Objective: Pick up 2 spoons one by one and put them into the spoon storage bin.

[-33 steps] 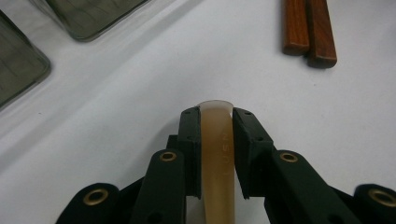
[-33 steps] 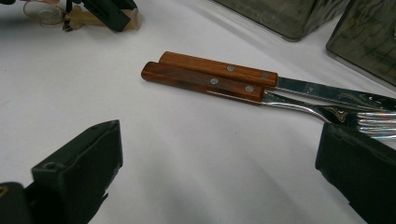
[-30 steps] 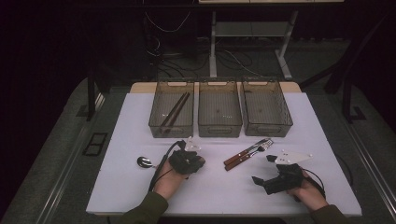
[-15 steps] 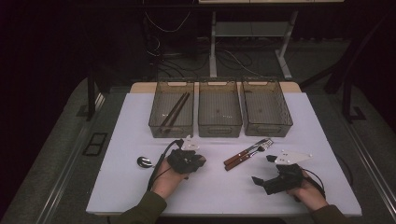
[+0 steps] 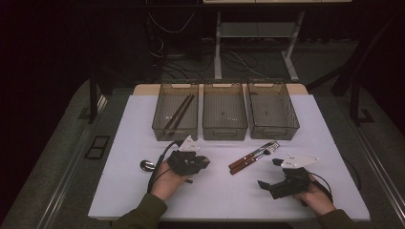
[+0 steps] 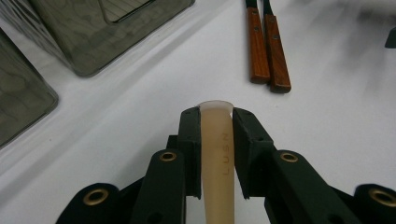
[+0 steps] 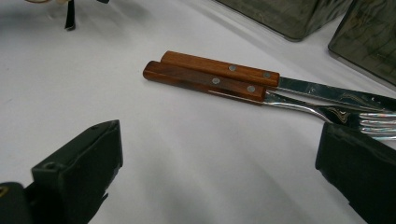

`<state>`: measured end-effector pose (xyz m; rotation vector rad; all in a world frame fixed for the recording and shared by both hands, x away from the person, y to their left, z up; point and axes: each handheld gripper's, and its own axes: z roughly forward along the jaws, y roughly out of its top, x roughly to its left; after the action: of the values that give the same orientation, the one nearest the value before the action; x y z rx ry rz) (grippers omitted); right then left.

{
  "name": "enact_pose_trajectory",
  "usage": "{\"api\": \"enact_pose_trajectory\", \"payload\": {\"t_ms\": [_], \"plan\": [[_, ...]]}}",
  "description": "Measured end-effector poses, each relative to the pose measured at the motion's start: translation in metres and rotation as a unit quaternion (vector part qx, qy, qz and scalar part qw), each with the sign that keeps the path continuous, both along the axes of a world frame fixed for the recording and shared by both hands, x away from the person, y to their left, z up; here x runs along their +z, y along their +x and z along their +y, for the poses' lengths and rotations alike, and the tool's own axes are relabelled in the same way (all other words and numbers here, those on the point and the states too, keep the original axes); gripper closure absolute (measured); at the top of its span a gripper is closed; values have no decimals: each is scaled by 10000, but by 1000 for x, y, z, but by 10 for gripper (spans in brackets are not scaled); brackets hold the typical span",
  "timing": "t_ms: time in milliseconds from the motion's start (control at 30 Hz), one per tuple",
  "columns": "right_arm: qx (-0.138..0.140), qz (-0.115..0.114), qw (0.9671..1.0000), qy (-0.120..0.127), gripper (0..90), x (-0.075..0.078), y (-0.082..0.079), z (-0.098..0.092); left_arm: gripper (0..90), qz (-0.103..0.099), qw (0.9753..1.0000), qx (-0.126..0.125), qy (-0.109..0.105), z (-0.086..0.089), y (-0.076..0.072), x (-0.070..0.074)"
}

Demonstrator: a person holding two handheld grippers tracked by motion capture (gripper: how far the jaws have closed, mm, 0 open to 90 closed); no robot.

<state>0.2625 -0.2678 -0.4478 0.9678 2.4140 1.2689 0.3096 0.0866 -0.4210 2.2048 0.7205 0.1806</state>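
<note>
- Where the white counter (image 5: 224,191) fills the middle of the high view, three smoky clear bins sit in a row along its far edge.
- Of those, the left bin (image 5: 175,112) holds a pair of dark chopsticks (image 5: 179,113) lying at a slant; the middle bin (image 5: 224,112) and the right bin (image 5: 272,110) stand just beside it.
- Nearer the person, the right tool (image 5: 271,172) rests low on the counter in the right hand, jaws spread wide with bare counter between them.
- Ahead of it, in the right gripper view, a knife (image 7: 261,79) and a fork (image 7: 243,91) with wooden handles lie side by side, handles touching, near the right tool but apart from it.
- Left of the cutlery, the left tool (image 6: 215,128) is clamped on a pale beige handle (image 6: 217,149), which stands up between the jaws with its rounded end just past the tips.
- Stamped letters on that handle look like "LUSN", though they are too faint to be sure.
- Smallest, a shiny spoon bowl (image 5: 147,165) shows on the counter just left of the left hand (image 5: 165,180).
</note>
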Motion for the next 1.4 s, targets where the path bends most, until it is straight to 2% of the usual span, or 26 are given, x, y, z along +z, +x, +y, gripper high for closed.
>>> {"api": "enact_pose_trajectory", "payload": {"t_ms": [233,533,800,1033,1100,1400], "plan": [[2,9,10000,11,9,0,0,0,729,11,9999,-87,-109,-1,2,4],[-10,29,10000,17,9,0,1,-1,729,-17,9995,-59,-312,-1,6,13],[32,14,10000,37,9,1,-1,-1,728,-135,9988,-98,-466,-2,16,23],[15,19,10000,13,9,0,0,0,729,-199,9983,-188,-519,-9,26,31],[-16,75,10000,22,9,0,-1,0,728,-227,9980,-200,-563,-12,29,33],[-31,40,10000,37,9,0,0,-1,728,-293,9970,-143,-704,-19,44,44]]}}
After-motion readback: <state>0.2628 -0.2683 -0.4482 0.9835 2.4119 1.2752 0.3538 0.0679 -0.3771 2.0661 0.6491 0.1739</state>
